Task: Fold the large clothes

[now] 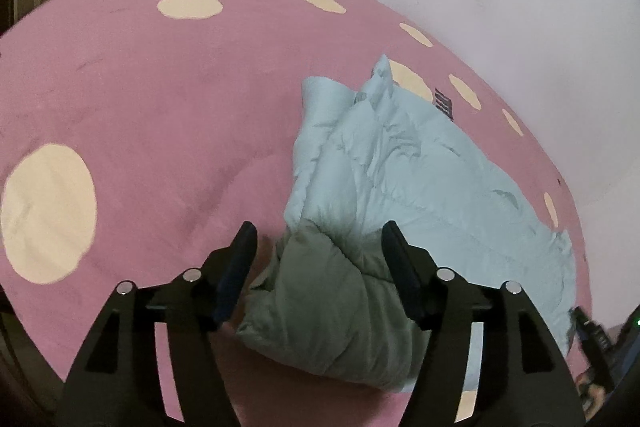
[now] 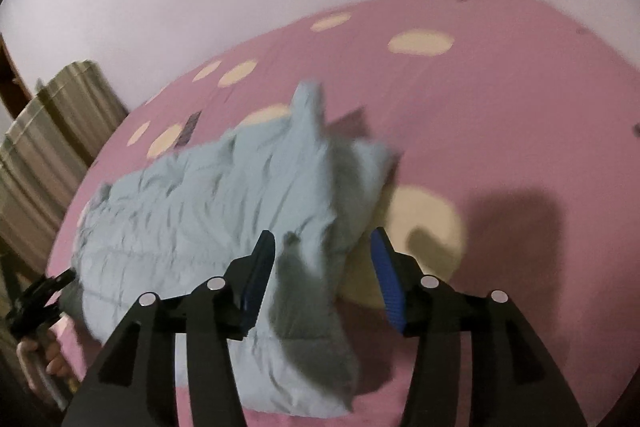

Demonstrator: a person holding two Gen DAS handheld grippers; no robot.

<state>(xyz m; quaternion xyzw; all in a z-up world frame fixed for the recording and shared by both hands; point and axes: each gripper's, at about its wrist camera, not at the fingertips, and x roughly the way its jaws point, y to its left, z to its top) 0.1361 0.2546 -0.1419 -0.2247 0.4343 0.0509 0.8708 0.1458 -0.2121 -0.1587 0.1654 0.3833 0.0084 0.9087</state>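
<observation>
Now w/ both the left gripper (image 1: 320, 243) & right gripper (image 2: 324, 247) parted, gripping nothing, the puffy jacket (image 1: 400, 163) may spring back & unfold on the bed (image 1: 140, 99).

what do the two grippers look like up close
Each hand-held gripper, left and right, is a matte black frame with angular cut-outs and round silver pins at its joints. The fingers carry ribbed blue pads.

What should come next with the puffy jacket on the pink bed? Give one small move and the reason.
Probably lift both grippers clear. The left gripper and right gripper stand open over the light blue puffer jacket, pads not pressing it, and the jacket lies bunched on the pink dotted bedsheet.
</observation>
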